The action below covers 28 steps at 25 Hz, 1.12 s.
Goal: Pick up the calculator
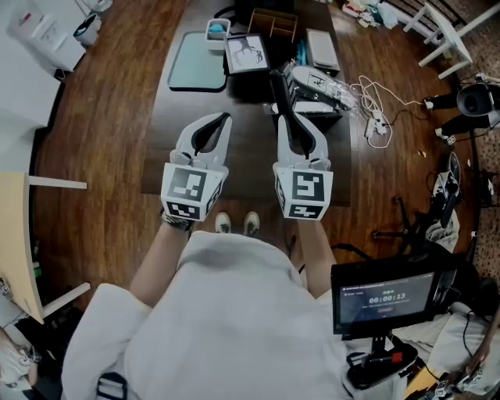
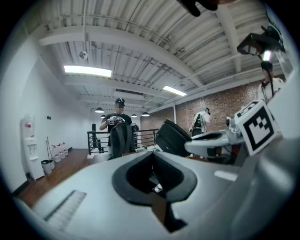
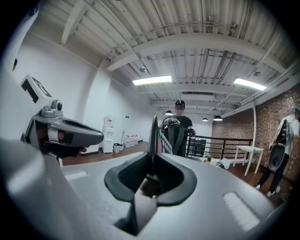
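Note:
The calculator is a thin black slab, raised above the dark table and seen edge-on in the head view. My right gripper is shut on its lower end. In the right gripper view the calculator stands upright between the jaws, with coloured keys on its right face. The left gripper view shows the calculator held by the right gripper. My left gripper hangs beside it on the left, shut with nothing in it, its jaws meeting around a hollow.
At the table's far end lie a teal mat, a framed picture, a wooden organiser, a grey box and white devices. White cables trail on the floor at right. A monitor stands low right. A person stands ahead.

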Motion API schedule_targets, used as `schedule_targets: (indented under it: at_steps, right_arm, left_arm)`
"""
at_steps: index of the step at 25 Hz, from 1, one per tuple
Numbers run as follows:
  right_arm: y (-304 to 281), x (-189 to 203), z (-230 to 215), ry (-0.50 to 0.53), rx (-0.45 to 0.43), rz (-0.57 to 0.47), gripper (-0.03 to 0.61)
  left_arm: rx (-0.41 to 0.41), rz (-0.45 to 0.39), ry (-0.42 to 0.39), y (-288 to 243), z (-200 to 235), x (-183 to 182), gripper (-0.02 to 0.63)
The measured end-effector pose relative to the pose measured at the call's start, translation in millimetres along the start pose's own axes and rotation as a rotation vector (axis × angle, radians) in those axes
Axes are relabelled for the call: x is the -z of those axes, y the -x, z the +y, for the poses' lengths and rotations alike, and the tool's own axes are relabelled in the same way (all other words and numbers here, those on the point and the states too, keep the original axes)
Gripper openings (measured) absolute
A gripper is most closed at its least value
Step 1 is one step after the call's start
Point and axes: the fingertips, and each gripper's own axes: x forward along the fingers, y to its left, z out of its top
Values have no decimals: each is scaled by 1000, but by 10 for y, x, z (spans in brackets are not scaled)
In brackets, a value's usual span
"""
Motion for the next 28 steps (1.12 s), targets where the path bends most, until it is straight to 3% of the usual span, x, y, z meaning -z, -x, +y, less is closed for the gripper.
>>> schedule_targets:
  at_steps: [13, 28]
  right_arm:
    - [151, -107, -257, -259, -15, -50, 51]
    - [115, -251, -180, -251, 17, -40, 49]
  left_arm:
    - [-12, -10, -4, 37, 87, -41, 6]
    - [-3, -16, -22, 163, 220, -48, 6]
